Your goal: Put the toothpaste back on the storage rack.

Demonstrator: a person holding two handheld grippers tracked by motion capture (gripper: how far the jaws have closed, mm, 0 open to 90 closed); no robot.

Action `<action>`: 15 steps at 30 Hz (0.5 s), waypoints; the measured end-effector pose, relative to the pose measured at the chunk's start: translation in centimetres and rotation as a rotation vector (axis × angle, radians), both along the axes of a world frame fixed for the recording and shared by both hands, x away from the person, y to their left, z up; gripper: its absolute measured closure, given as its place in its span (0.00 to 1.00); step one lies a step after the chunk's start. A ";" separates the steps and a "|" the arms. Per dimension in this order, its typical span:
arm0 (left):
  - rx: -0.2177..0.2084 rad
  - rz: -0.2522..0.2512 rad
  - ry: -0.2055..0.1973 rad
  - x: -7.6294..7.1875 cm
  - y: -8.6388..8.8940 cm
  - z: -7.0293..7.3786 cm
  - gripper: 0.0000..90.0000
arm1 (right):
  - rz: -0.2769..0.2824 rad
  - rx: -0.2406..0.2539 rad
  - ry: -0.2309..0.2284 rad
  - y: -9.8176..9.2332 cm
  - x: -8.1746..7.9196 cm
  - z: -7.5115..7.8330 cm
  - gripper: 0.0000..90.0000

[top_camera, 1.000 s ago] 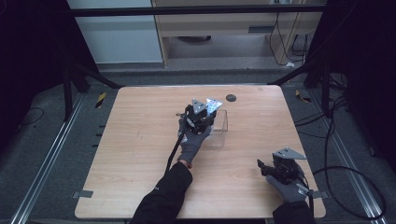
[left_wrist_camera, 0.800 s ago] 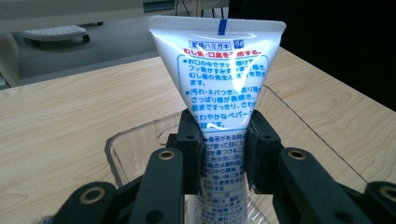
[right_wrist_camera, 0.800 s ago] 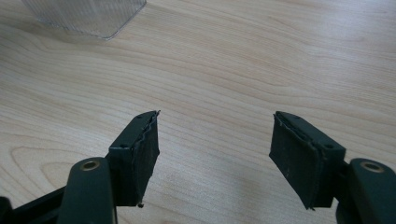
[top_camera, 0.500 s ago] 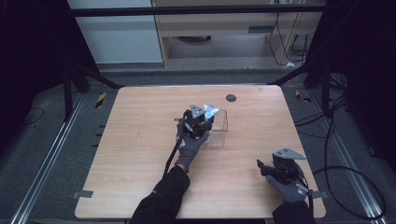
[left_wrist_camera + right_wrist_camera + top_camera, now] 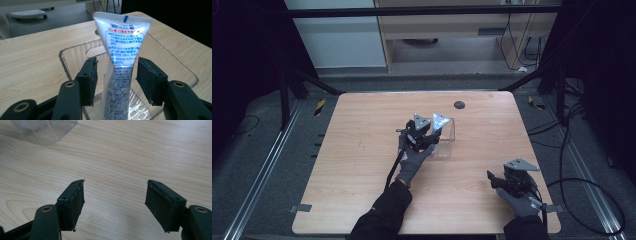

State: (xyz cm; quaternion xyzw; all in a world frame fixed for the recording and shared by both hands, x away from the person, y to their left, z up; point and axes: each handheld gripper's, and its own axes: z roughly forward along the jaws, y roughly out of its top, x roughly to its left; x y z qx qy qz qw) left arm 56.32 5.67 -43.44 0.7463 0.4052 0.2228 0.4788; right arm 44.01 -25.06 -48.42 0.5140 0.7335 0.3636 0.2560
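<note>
A white toothpaste tube [image 5: 122, 45] with blue print stands upright, cap end down, in a clear ribbed plastic box [image 5: 75, 56]. My left gripper [image 5: 117, 81] is at the box's near side, one jaw on each side of the tube. Its jaws have just been opening, and a gap shows between each pad and the tube. From above, the tube [image 5: 441, 121] leans in the box [image 5: 447, 142] mid-table beside the left gripper [image 5: 426, 136]. My right gripper [image 5: 493, 180] rests open near the table's front right, and its own view shows the right gripper [image 5: 115, 202] over bare wood.
A dark round grommet [image 5: 459, 104] sits near the wooden table's far edge [image 5: 422, 95]. A corner of the clear box [image 5: 47, 130] shows at the top left of the right gripper view. Black frame bars and cables surround the table.
The left jaws have spread apart and let go of the tube, which now stands in the box. The left hand barely shifted. The right gripper has stayed put.
</note>
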 end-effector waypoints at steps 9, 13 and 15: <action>-0.025 -0.079 0.005 -1.8 1.9 1.8 0.45 | -0.005 -0.002 -0.004 0.1 0.0 0.0 0.34; -0.052 -0.118 0.038 -2.4 3.4 2.7 0.44 | -0.009 -0.004 -0.009 0.0 0.0 0.0 0.34; -0.059 -0.123 0.038 -3.0 4.3 3.2 0.44 | -0.010 -0.003 -0.010 0.0 -0.1 0.0 0.33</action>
